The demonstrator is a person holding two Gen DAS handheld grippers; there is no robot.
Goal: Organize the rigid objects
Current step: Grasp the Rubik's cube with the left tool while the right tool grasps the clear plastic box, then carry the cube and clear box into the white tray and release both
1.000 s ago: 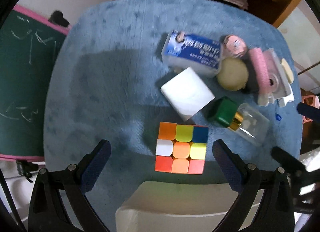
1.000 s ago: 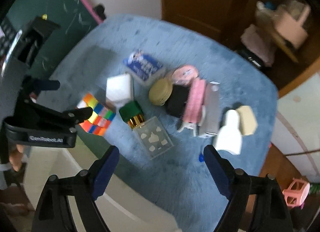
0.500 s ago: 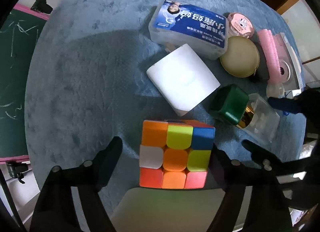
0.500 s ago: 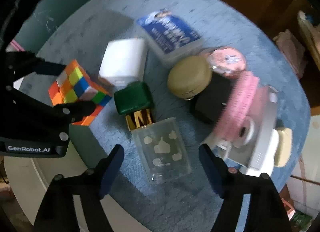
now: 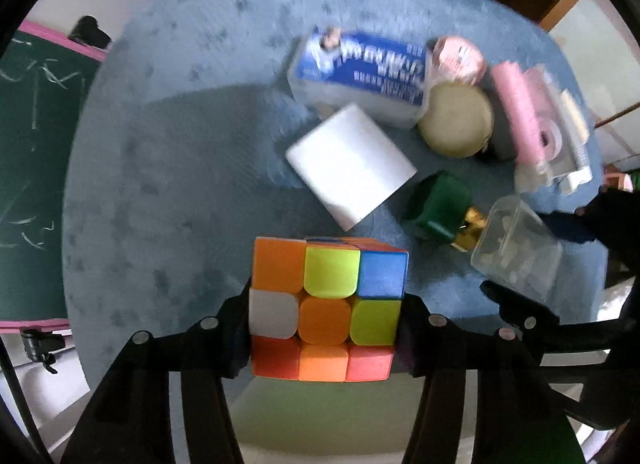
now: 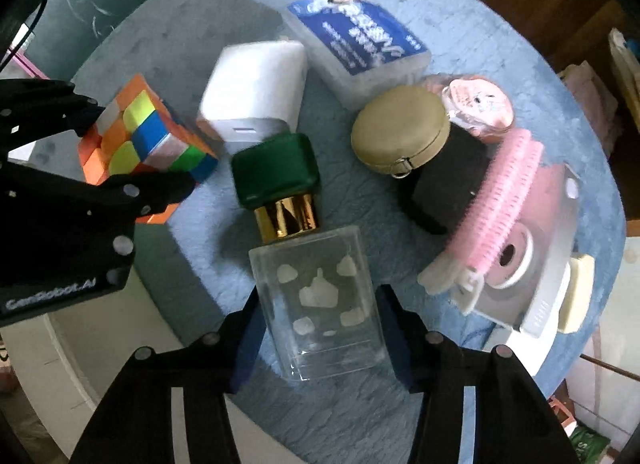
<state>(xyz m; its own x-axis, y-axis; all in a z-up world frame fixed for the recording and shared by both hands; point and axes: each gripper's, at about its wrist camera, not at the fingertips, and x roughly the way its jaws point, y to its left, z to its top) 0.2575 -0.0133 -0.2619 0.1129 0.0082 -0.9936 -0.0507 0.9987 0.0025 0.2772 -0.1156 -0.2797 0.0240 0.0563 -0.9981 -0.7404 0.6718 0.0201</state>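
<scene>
Two handheld grippers point straight down over a round table covered in fuzzy blue cloth [image 5: 168, 183]. The left gripper [image 5: 324, 328] has its fingers on either side of a puzzle cube [image 5: 326, 310] with bright mixed colours, near the table's front edge; the jaws are closing and the pads look to be touching the cube's sides. The right gripper [image 6: 318, 338] straddles the clear glass body of a perfume bottle [image 6: 316, 296] lying flat, its green cap [image 6: 276, 171] pointing away; its jaws are closing too, pads right at the glass. Just beyond sit a white block [image 6: 254, 91], a blue-labelled plastic box [image 6: 356, 47], a round tan case [image 6: 400, 129], a black box [image 6: 448, 179], a pink hair roller [image 6: 502, 199] and a small round pink packet [image 6: 478, 105], all crowded together
</scene>
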